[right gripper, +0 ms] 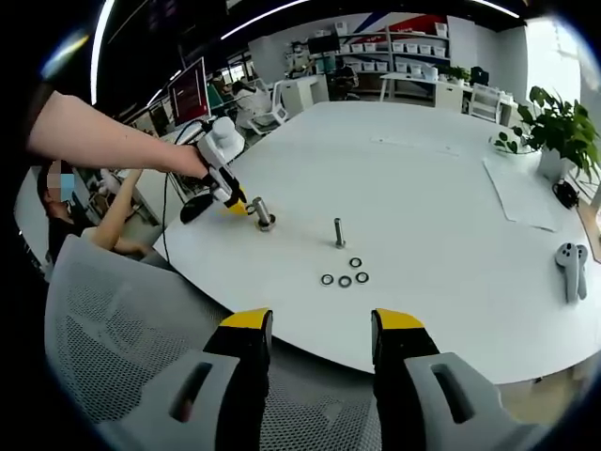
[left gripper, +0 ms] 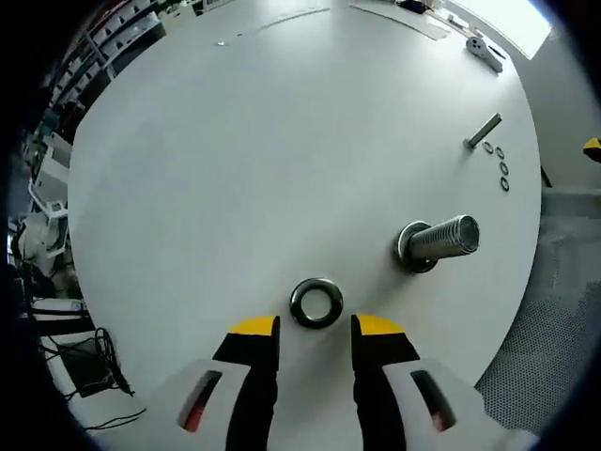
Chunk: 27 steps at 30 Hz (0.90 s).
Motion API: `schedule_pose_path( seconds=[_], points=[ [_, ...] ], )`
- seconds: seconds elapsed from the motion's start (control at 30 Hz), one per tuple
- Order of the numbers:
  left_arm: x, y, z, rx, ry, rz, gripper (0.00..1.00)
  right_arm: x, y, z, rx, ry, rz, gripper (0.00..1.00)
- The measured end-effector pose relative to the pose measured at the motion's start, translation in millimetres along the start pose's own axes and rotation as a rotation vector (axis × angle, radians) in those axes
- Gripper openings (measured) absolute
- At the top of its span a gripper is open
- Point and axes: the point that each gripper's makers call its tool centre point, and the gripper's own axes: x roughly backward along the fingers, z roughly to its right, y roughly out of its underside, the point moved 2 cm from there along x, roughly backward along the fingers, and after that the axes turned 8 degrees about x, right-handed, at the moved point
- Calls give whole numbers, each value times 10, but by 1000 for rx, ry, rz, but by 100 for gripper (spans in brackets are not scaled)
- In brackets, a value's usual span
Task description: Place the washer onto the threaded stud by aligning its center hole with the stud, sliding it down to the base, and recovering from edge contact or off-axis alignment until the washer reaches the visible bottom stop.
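Left tongs (left gripper: 315, 329) spread wide, straddling washer (left gripper: 316, 303) flat on worktop (left gripper: 235, 169) beside stud (left gripper: 441, 241), set for pickup; right tongs (right gripper: 321, 329) wide, idle.

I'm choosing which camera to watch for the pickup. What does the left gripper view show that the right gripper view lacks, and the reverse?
Left gripper view's own: the large washer lying flat on the white table, just ahead of the open left gripper.
Right gripper view's own: a person's arm holding that gripper, seen from outside, a potted plant, and the open right gripper.
Shared: the table, the thick threaded stud, a thin bolt and a few small washers.
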Motion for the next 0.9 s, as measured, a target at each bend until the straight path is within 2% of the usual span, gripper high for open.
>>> schedule_pose_path(
  seconds=[0.37,0.73,0.8,0.9],
  points=[
    [-104,-91,-82,-11,10,2,27,13,2,-8,1,2,-1,45],
    [-74,-65,-19,-42,10,-5,21,21,-3,-7,-1,4,-1,45],
    [-45,-41,55,-25,10,-7,21,23,-4,-9,0,4,-2,45],
    [-47,-41,36,-15,10,-12,21,23,-3,-9,0,3,-2,45]
  ],
)
